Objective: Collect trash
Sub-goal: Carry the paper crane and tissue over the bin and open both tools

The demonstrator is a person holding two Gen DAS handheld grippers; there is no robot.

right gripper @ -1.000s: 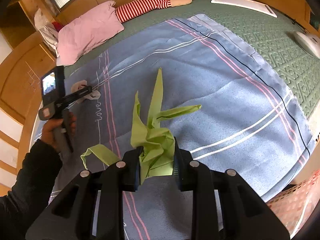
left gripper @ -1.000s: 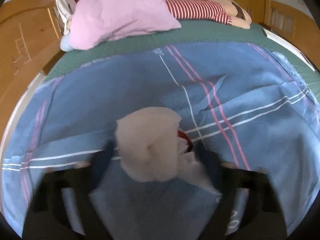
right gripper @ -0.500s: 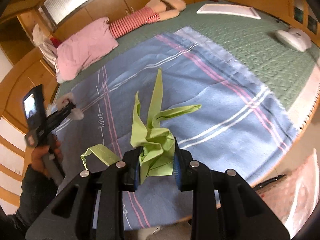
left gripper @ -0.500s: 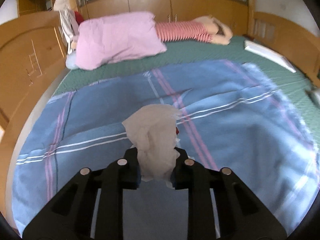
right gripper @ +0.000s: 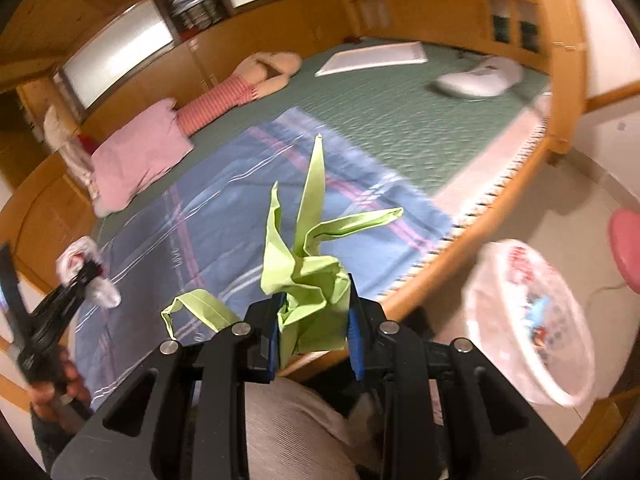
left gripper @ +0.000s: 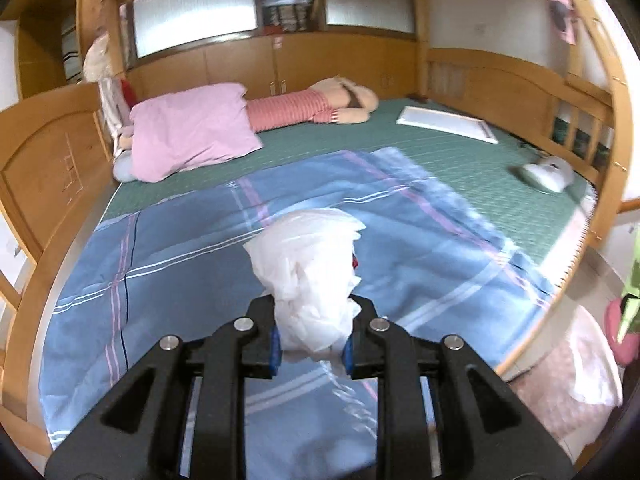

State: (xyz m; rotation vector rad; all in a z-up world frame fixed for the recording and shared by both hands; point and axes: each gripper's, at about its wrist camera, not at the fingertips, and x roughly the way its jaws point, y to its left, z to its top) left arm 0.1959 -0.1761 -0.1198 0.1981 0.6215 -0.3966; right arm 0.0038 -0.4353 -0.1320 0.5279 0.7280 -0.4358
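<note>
Both views are lit softly and warmly, and the wood looks orange. The main light comes from the frosted windows at 12 o'clock in the left wrist view; in the right wrist view their panes at 10 o'clock are almost washed out. The left wrist view is fairly sharp in the centre, and only the blue blanket smears a little. The right wrist view is more blurred: the bed edge at 3 o'clock streaks, and the plastic bag at 4 o'clock is soft. The fisheye lens bends straight lines strongly near the borders, and the corners are black.
</note>
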